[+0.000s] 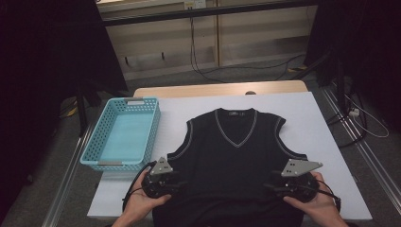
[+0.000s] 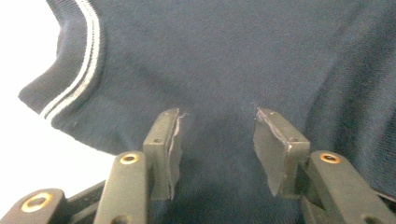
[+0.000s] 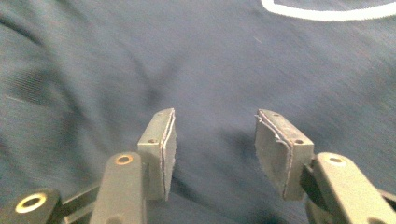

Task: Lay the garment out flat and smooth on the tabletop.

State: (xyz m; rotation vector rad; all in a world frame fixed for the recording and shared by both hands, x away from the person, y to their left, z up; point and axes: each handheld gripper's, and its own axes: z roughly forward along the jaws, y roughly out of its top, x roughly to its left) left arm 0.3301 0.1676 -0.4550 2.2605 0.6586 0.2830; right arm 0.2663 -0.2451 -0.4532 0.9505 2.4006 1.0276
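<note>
The left tongs stand open, jaws apart above dark knit with nothing pinched between them. The right tongs are open likewise over the same cloth. In the high view, the left tongs and right tongs sit at the lower middle of the frame, at the vest's bottom corners. The vest lies flat at the centre of the white table. A light-blue basket stands at left.

Blue basket (left of table)
</note>
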